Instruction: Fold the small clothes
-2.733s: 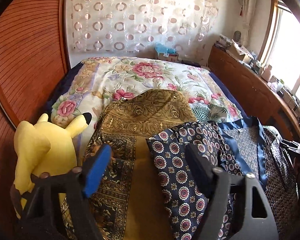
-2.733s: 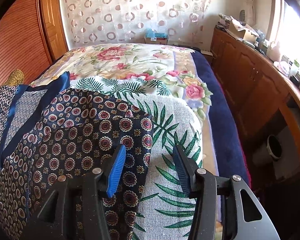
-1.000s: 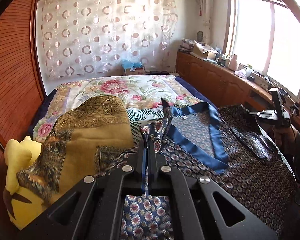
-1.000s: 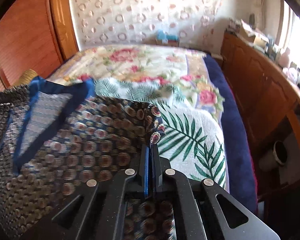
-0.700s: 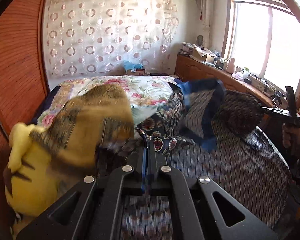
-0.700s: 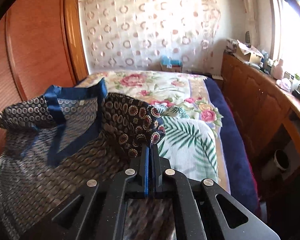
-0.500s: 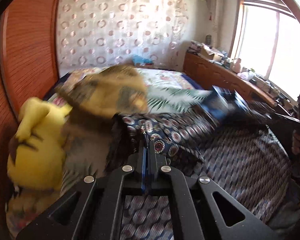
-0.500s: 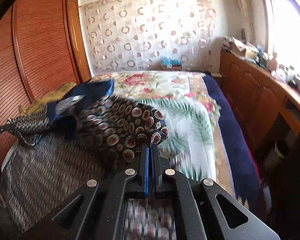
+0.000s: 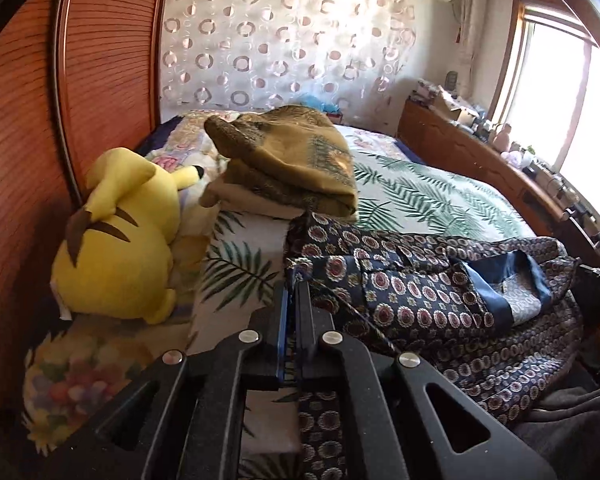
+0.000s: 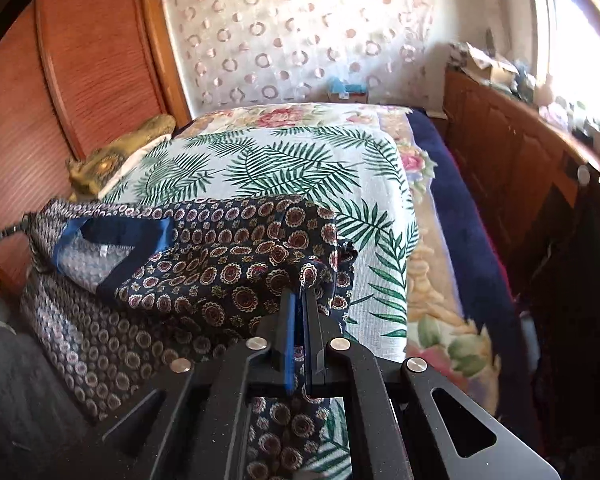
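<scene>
Now both claws grip the patterned shirt (image 10: 228, 264): left claw (image 9: 293, 284) and right claw (image 10: 299, 294) each clamp a corner over the bed (image 10: 444, 208).

No writing, label, brand name, number or sign can be read in either view. The patterned garment (image 9: 420, 292) carries only printed medallions, and a small pale tag (image 10: 105, 251) sewn inside its neck is too small and blurred to make out. The boxes and bottles on the wooden sideboard (image 9: 480, 160) under the window, and the blue box (image 10: 346, 88) at the far end of the bed, show no legible lettering.
</scene>
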### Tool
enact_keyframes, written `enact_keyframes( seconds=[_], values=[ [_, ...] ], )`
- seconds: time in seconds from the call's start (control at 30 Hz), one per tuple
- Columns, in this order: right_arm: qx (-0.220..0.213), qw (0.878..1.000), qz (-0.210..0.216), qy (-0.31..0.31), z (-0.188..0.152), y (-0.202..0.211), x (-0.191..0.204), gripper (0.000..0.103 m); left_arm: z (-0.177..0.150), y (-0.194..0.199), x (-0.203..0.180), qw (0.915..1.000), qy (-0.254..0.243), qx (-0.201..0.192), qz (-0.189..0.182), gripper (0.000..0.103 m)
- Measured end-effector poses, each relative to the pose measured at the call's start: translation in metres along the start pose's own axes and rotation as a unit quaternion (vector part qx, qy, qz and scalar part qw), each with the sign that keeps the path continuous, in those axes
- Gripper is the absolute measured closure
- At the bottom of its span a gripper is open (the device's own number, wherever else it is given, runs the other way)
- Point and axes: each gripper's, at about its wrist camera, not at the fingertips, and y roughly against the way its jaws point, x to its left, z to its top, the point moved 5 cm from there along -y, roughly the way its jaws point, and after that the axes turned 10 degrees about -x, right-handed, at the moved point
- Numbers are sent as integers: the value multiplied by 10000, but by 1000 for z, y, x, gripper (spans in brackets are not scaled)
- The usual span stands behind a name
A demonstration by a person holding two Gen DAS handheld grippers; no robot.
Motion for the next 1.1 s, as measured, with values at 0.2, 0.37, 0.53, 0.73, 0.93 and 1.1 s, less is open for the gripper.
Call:
enact_keyframes(
  seconds=[0.2,0.37,0.53,0.73,0.93,1.1],
  values=[
    [-285,9993,-235,3,16,8,5,89,19,-9,4,9996,-200,-175,-28,46],
    [-363,9979,-504,176,31,-6,7,62,40,-38,1,9994,-272,-184,-98,39],
    [-243,9982,-525,175,40,-47,6,45,54,-81,-6,9990,-438,61,-98,39],
    [173,9988,-401,207,39,-93,8,43,36,-116,-3,9973,-393,607,-114,39],
    [624,9973,-346,185,27,-116,6,43,8,-123,4,9939,-319,1056,-78,39],
    [719,9973,-165,22,18,-115,4,43,-5,-123,1,9918,-399,1204,-133,39]
  ],
)
